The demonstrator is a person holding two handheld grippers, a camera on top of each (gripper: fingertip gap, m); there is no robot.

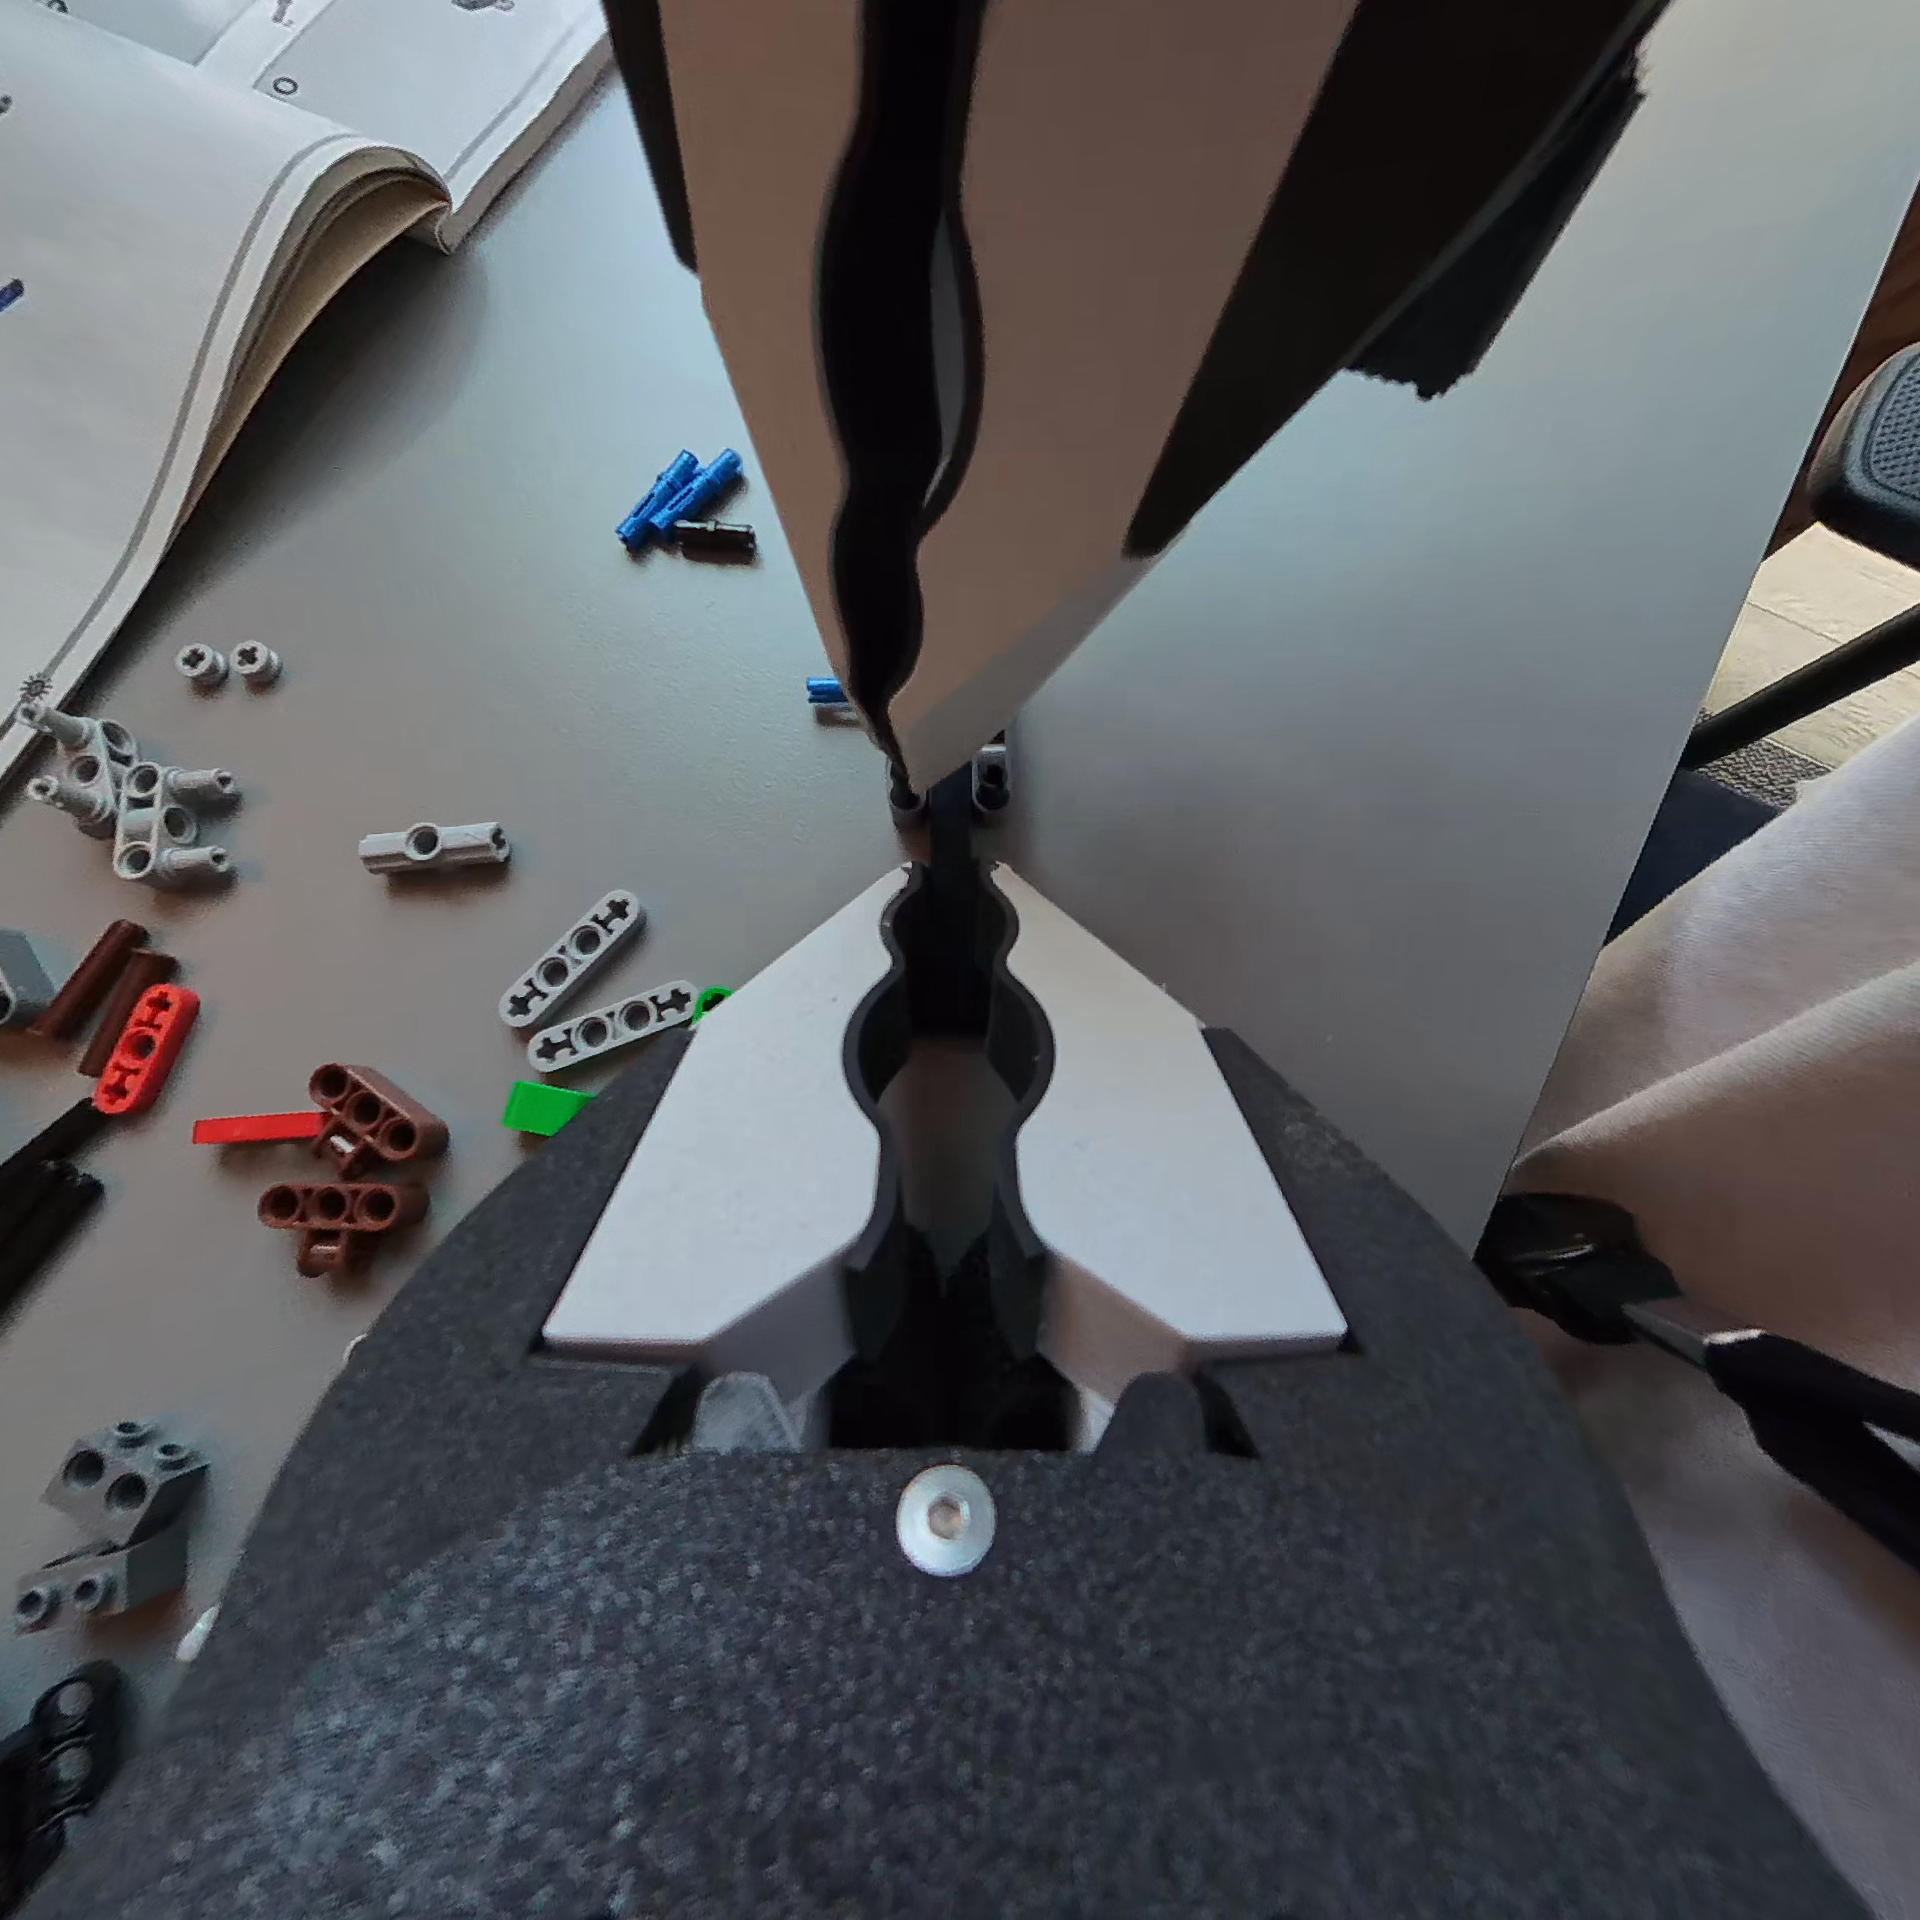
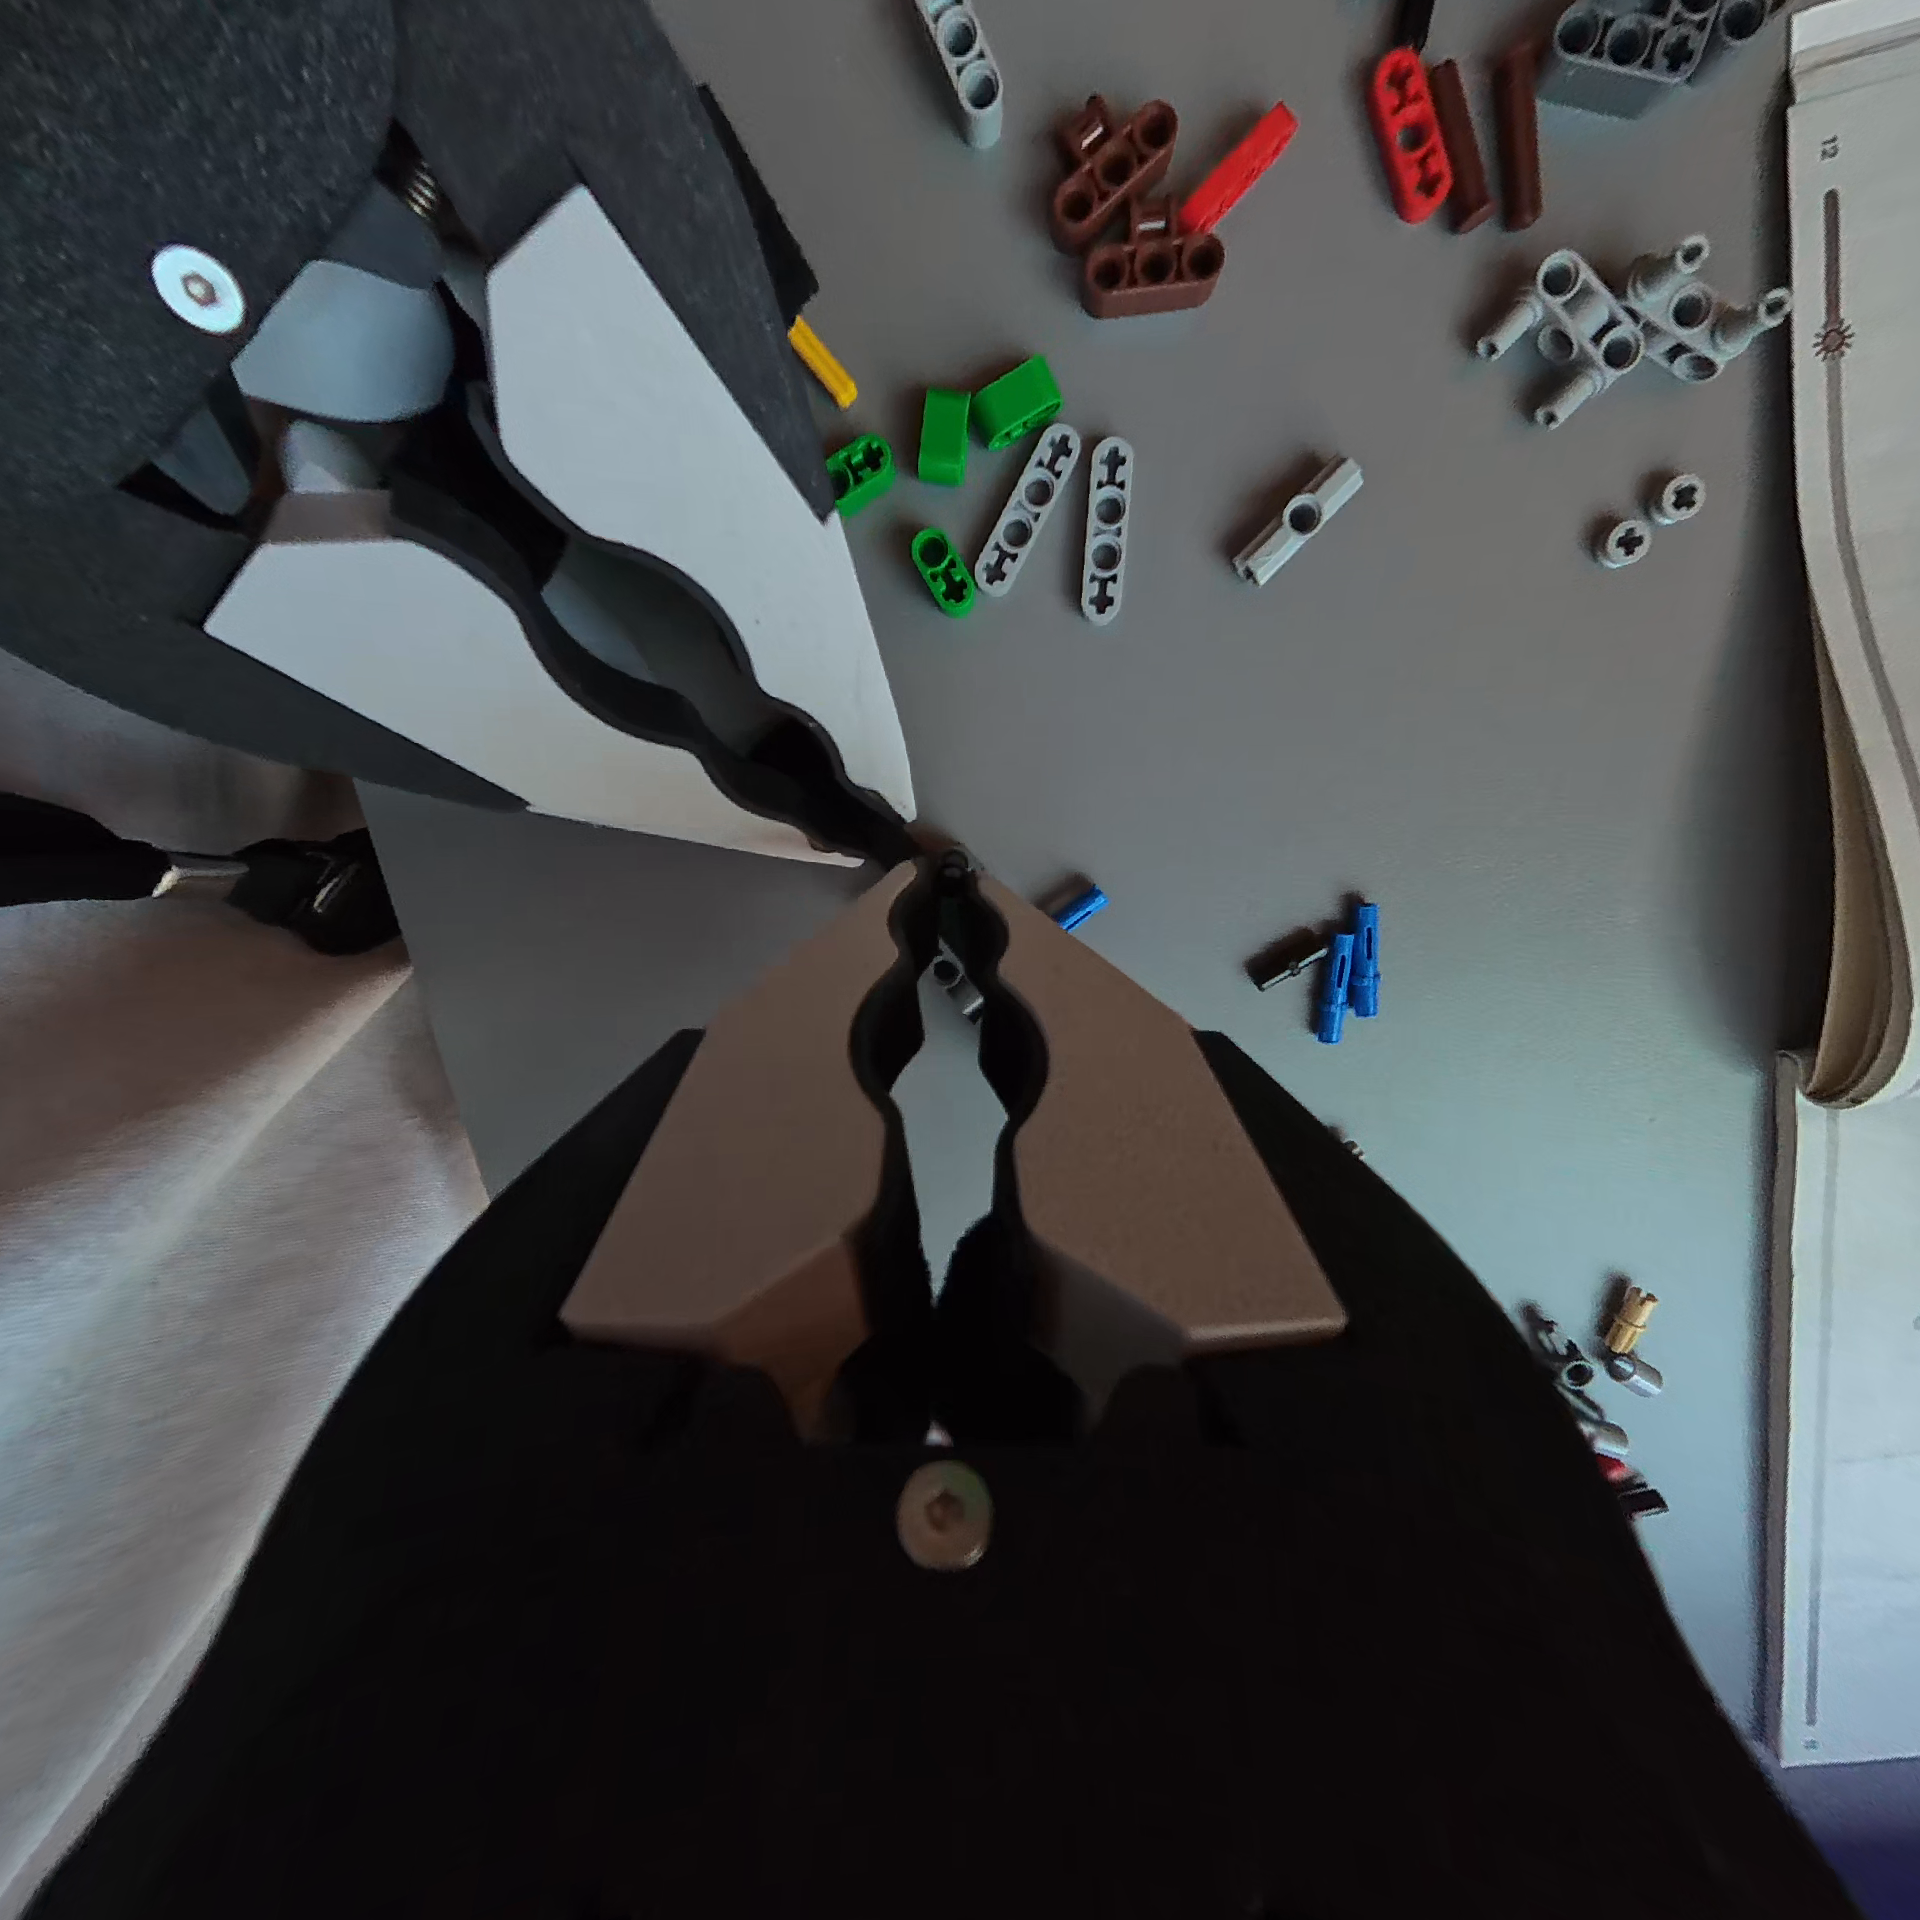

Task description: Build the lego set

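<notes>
My left gripper (image 1: pixel 951 878) is shut on a small black lego piece (image 1: pixel 951 925) that stands between its fingers. My right gripper (image 2: pixel 940 888) is shut on a small grey lego piece (image 2: pixel 951 977). The two grippers meet tip to tip just above the grey table (image 1: pixel 1299 831), near its edge. In the left wrist view the right gripper (image 1: pixel 900 764) comes down from above, with the grey piece (image 1: pixel 989 779) at its tips. In the right wrist view the left gripper (image 2: pixel 883 831) comes in from the upper left. How the two pieces touch is hidden by the fingertips.
Loose parts lie on the table: blue pins (image 2: pixel 1351 971), grey thin beams (image 2: pixel 1070 520), green pieces (image 2: pixel 987 416), brown beams (image 2: pixel 1132 197), a red beam (image 2: pixel 1408 135) and grey connectors (image 2: pixel 1621 322). An open instruction booklet (image 2: pixel 1860 727) lies beyond them. A person's lap (image 1: pixel 1766 1247) is at the table edge.
</notes>
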